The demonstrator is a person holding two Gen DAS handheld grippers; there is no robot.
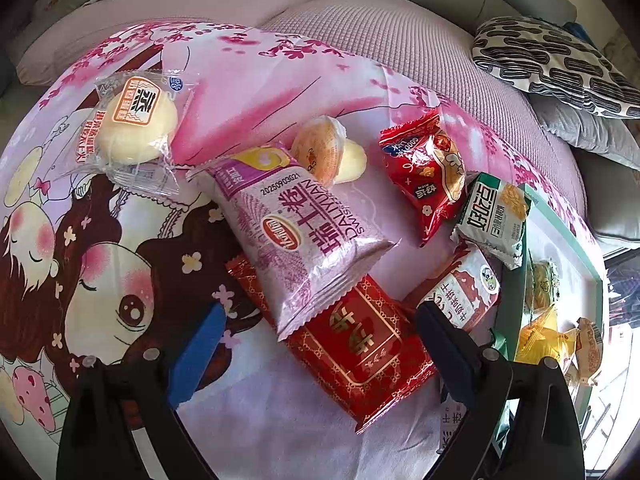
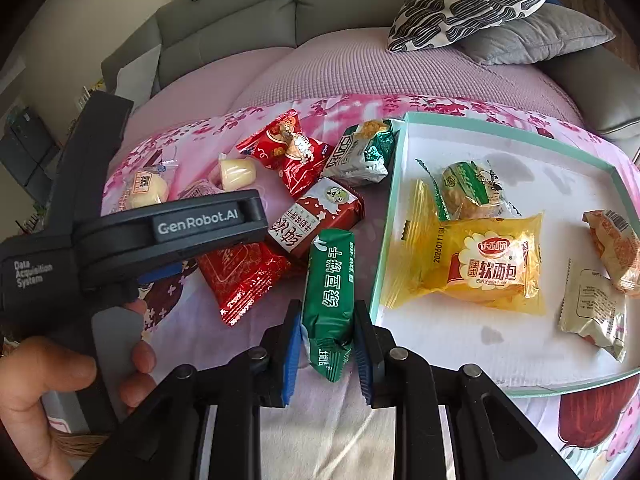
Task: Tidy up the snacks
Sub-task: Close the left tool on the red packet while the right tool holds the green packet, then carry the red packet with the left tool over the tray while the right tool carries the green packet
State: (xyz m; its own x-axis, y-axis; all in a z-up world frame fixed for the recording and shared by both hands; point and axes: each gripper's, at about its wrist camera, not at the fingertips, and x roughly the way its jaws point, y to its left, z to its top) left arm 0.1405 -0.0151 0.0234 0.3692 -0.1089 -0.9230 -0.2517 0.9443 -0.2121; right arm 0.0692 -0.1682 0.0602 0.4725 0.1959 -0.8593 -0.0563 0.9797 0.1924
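My right gripper (image 2: 327, 344) is shut on the lower end of a green mung-bean biscuit packet (image 2: 330, 280), just left of the white tray with a teal rim (image 2: 460, 344). A yellow soft-bread packet (image 2: 480, 264) and three other wrapped snacks lie in the tray. My left gripper (image 1: 320, 344) stands open above a red packet (image 1: 360, 344) and the purple Swiss-roll packet (image 1: 304, 236) lying across it; nothing is between its pads. Around them lie a red candy bag (image 1: 428, 176), a green-and-white cracker packet (image 1: 496, 216), a brown milk-biscuit packet (image 1: 464, 292) and a clear-wrapped bun (image 1: 136, 128).
The snacks lie on a pink cartoon-print cloth (image 1: 120, 264) spread over a sofa seat. A person's hand (image 2: 60, 380) holds the left gripper's black housing (image 2: 172, 232). A patterned pillow (image 2: 472, 0) and a grey pillow (image 2: 540, 36) sit behind the tray.
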